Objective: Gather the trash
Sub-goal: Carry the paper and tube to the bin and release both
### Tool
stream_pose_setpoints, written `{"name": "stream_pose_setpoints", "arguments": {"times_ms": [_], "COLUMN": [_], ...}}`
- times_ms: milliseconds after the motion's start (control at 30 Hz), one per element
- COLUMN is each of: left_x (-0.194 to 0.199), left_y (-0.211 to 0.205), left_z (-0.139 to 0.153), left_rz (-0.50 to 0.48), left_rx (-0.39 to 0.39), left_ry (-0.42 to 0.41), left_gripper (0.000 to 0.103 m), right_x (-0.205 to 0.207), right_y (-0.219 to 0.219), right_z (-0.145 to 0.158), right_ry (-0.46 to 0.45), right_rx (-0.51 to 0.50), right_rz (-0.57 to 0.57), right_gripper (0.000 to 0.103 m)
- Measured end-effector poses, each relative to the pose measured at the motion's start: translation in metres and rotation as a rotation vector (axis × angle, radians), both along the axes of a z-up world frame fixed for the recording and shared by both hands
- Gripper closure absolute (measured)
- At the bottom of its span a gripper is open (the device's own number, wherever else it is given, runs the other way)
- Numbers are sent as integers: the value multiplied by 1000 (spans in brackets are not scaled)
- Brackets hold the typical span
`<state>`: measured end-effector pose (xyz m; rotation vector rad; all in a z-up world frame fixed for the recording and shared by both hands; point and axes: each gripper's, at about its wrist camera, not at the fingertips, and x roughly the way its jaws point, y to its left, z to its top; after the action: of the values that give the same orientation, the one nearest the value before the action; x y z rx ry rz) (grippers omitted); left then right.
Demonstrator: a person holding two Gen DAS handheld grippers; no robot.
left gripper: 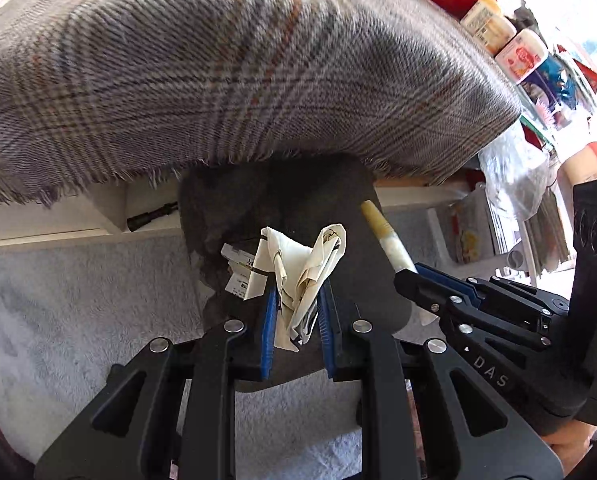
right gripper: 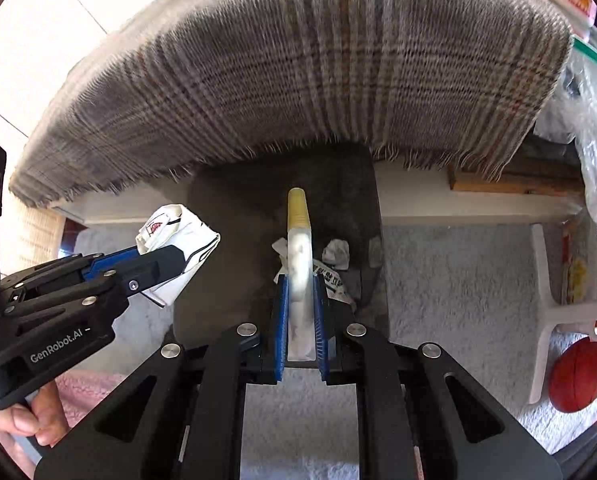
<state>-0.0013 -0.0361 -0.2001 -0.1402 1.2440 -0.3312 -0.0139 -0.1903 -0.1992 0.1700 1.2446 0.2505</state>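
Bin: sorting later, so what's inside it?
Inside the bin, crumpled paper and printed scraps show. The held tube and wrapper hide the rest.

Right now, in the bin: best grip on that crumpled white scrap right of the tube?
Pinch the crumpled paper scrap across its raised top ridge, coming straight down from above. It lies loose inside the dark bin, so side approaches look blocked. Both grippers are full; release first.
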Motion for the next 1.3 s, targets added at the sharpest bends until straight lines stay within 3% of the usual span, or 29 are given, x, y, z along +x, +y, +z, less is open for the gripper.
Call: {"name": "stream_pose_setpoints", "arguments": {"times_ms": [267, 567, 600, 633, 700, 767, 833, 1033, 1300], "left_x": [11, 17, 17, 16, 14, 13, 12, 4, 3], "left_y": [-8, 3, 5, 5, 7, 10, 13, 16, 30], "left_z": [-8, -9, -7, -6, -2, 2, 6, 31, 85], "left_rz": [0, 34, 37, 38, 40, 39, 47, 45, 74], "left_rx": [8, 1, 4, 5, 1, -9, -16, -8, 15], "left_ry": [10, 21, 18, 14, -2, -12, -22, -75, -145], "left_gripper": [84, 62, 57, 46, 35, 28, 20, 9, 8], "right_x": [5, 5, 4, 3, -1, -2, -4, -9, 0], "right_y": [3, 11, 12, 13, 12, 11, 8, -9, -39], "right_z": [-13, -14, -14, -13, -8, -4, 1, 11, 58], "right_ry": [27, 22, 21, 18, -14, -27, -36, -56, -88], "right_rx": [-16, -80, -85, -90, -98, -99, -101, -121, -8], "right_rz": [12, 35, 40, 45, 41, 39, 30, 15, -86], "right_gripper": [89, 84, 70, 46, 33, 33, 27, 11, 5]}}
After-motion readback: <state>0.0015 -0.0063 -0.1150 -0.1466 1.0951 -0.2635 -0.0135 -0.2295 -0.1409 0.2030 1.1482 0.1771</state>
